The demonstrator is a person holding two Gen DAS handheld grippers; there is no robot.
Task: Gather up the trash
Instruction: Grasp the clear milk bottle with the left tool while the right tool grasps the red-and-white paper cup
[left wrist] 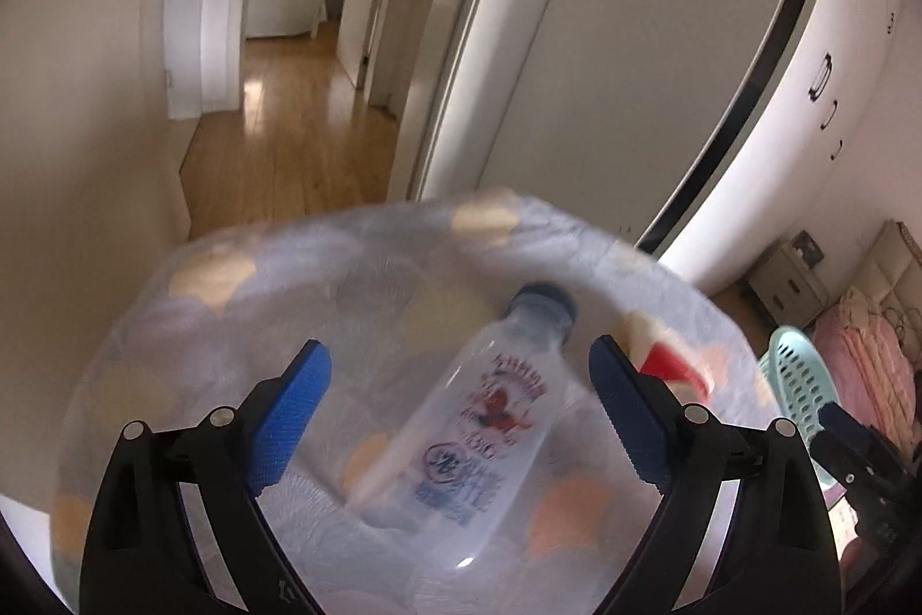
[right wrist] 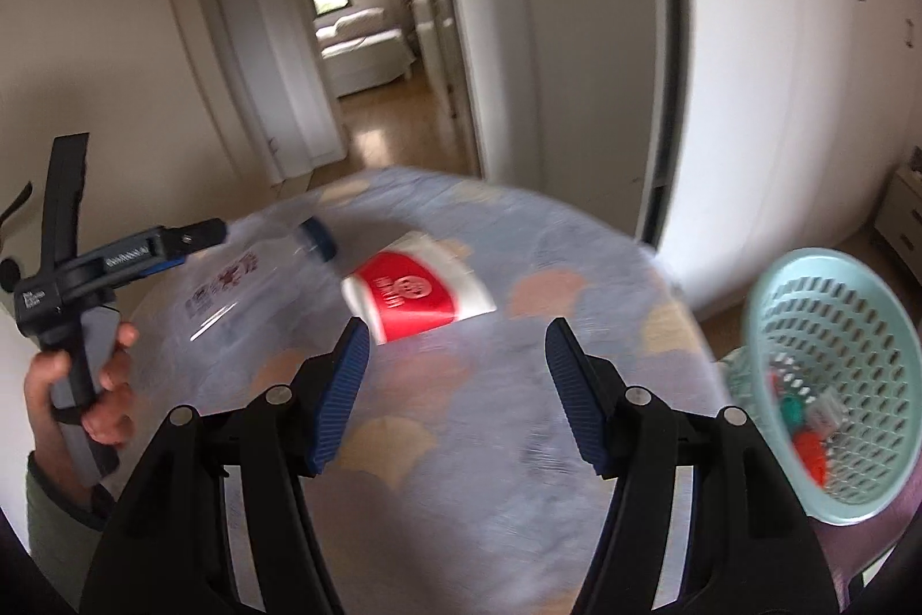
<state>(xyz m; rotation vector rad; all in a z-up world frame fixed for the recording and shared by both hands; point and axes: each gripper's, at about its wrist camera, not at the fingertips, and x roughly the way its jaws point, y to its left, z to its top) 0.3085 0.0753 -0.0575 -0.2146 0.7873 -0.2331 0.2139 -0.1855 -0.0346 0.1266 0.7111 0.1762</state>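
Note:
A clear plastic bottle [left wrist: 478, 419] with a dark blue cap lies on the patterned bed cover [left wrist: 288, 292]. My left gripper [left wrist: 461, 373] is open, its blue pads on either side of the bottle, just above it. A red and white paper cup [right wrist: 418, 295] lies on its side on the cover, beyond my open, empty right gripper [right wrist: 458, 347]. The cup also shows blurred in the left wrist view [left wrist: 674, 367]. The bottle [right wrist: 253, 269] and left gripper [right wrist: 190, 234] show at the left of the right wrist view. A mint green basket [right wrist: 830, 373] holds several small bits of trash.
White wardrobe doors [right wrist: 778, 67] stand behind the bed. An open doorway [right wrist: 369, 38] leads to a hallway with wooden floor. A bedside cabinet [left wrist: 789, 280] and pink bedding [left wrist: 870, 367] lie at the right. The basket [left wrist: 798, 384] rests at the bed's right edge.

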